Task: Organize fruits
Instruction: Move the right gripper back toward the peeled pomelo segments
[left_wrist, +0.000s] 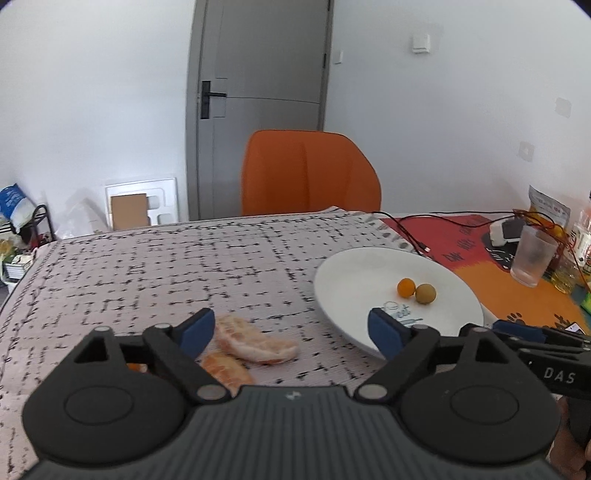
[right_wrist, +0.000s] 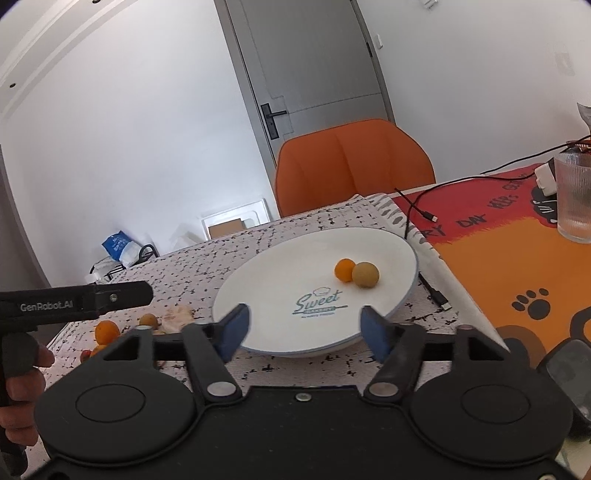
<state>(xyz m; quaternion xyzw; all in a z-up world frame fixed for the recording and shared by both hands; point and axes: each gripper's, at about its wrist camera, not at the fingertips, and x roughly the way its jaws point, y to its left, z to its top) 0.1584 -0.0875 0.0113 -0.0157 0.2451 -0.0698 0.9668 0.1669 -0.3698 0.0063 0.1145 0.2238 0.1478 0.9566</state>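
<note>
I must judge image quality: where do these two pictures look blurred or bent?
Left wrist view: peeled orange segments and tablecloth smeared by motion blur; door edges bow. Right wrist view: sharper, plate lettering readable; door and wall lines curve strongly from fisheye.

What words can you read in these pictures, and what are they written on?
"Sweet": on the white plate, with a small chef's hat drawn above it.
Small lines under "Sweet": too small to read.
"GenRobot.AI": on the side of the left gripper.
"DAS": on the side of the right gripper.
Black letters on the red and orange mat: partly hidden, not readable.
Blue bag print: blurred.
</note>
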